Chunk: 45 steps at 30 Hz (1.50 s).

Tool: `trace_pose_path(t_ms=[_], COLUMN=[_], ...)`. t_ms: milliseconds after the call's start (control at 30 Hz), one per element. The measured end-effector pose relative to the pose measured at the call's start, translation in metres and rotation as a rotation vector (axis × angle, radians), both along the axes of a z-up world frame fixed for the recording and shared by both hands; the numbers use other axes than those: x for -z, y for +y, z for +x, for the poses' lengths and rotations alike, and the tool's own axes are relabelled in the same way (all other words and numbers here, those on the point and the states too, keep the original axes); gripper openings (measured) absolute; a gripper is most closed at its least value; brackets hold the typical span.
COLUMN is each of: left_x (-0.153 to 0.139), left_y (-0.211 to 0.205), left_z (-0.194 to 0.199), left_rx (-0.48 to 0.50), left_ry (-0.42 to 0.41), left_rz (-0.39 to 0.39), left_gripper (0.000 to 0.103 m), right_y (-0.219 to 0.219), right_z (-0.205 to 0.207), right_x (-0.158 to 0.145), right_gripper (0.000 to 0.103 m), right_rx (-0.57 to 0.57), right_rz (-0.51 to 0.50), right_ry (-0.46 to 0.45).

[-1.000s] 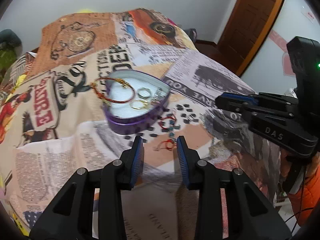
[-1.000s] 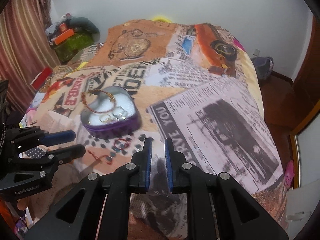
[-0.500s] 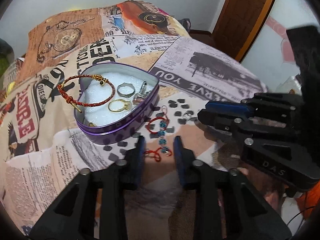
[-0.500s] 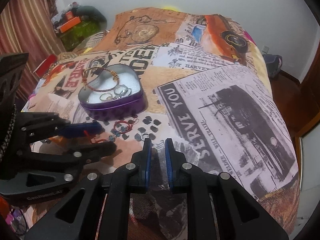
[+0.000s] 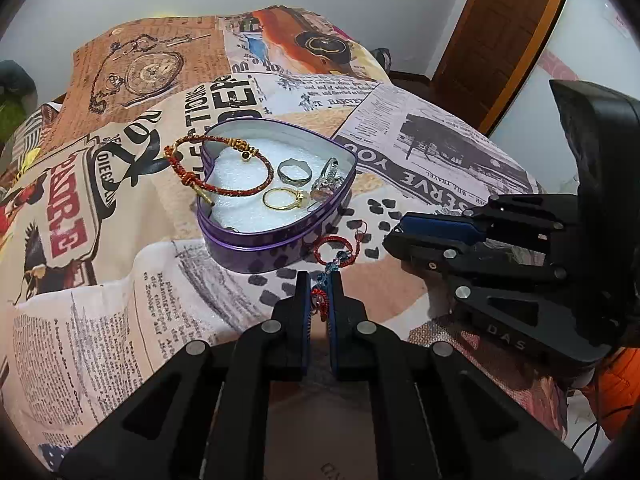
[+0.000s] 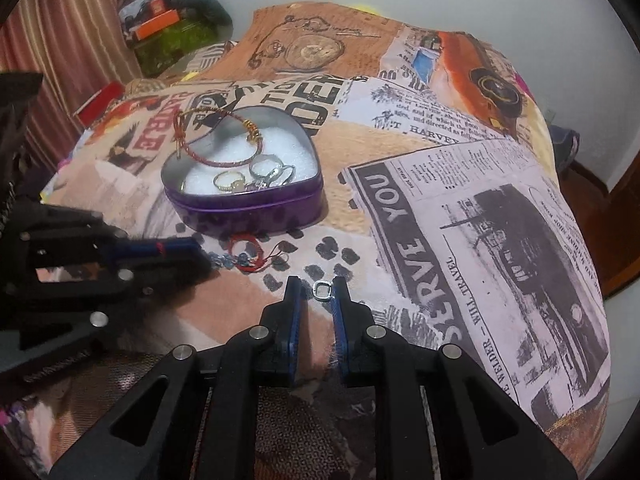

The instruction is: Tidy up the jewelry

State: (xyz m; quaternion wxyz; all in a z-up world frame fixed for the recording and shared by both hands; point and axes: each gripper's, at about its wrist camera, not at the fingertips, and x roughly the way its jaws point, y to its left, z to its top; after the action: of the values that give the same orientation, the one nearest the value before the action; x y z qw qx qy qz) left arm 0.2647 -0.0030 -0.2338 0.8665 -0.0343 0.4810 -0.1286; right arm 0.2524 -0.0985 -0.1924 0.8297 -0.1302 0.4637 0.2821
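Two handheld grippers work over a bed spread with a newspaper-print cover, where jewelry is being sorted into a purple heart-shaped tin lined with white foam. Much of the job looks done: a red-and-gold braided bracelet lies half in the tin, its far loop draped over the rim, and beside it on the foam sit a silver band, a gold ring and a tangle of silver pieces. Two items remain on the bedcover. The left gripper has pinched shut on the near end of a red cord bracelet with blue beads, which lies just in front of the tin. The right gripper, its jaws narrowly apart, brackets a small silver ring lying flat on the cover; the pads do not appear to press it yet. Judging by this, both pieces must be lifted and dropped into the tin before the sorting is complete.
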Motion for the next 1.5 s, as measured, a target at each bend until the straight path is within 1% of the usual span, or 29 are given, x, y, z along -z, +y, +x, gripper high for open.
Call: trace_pose_path(t_ms=[200, 367, 433, 500, 633, 800, 1033, 1267, 1500], left_x=[-0.003, -0.009, -0.012, -0.017, -0.029, -0.047, -0.072, -0.096, -0.106], left_y=[0.001, 0.004, 0.005, 0.006, 0.007, 0.011, 0.019, 0.026, 0.033], left_z=[-0.006, -0.013, -0.016, -0.019, -0.025, -0.030, -0.029, -0.021, -0.008], left_rx=[-0.009, -0.010, -0.014, -0.016, -0.018, -0.028, -0.051, -0.066, -0.078], left_ry=[-0.016, -0.033, -0.043, -0.059, -0.090, -0.135, -0.195, -0.258, -0.287], left_rz=[0.009, 0.002, -0.001, 0.002, 0.009, 0.013, 0.005, 0.009, 0.000], left_gripper=[0.006, 0.006, 0.006, 0.006, 0.006, 0.006, 0.006, 0.006, 0.006], right_y=[-0.004, -0.001, 0.000, -0.001, -0.004, -0.009, -0.017, -0.011, 0.001], right_z=[0.001, -0.001, -0.002, -0.001, -0.002, -0.004, -0.005, -0.007, 0.000], right_x=[0.001, 0.002, 0.001, 0.000, -0.005, -0.019, -0.054, -0.082, -0.090], right_gripper=[0.014, 0.014, 0.010, 0.008, 0.008, 0.008, 0.008, 0.008, 0.008], right_rx=[0.004, -0.001, 0.005, 0.012, 0.031, 0.049, 0.073, 0.067, 0.057], right_rz=[0.028, 0.010, -0.002, 0.001, 0.011, 0.041, 0.118, 0.179, 0.226], right_ry=[0.006, -0.015, -0.028, -0.031, -0.046, -0.076, -0.123, -0.179, -0.192])
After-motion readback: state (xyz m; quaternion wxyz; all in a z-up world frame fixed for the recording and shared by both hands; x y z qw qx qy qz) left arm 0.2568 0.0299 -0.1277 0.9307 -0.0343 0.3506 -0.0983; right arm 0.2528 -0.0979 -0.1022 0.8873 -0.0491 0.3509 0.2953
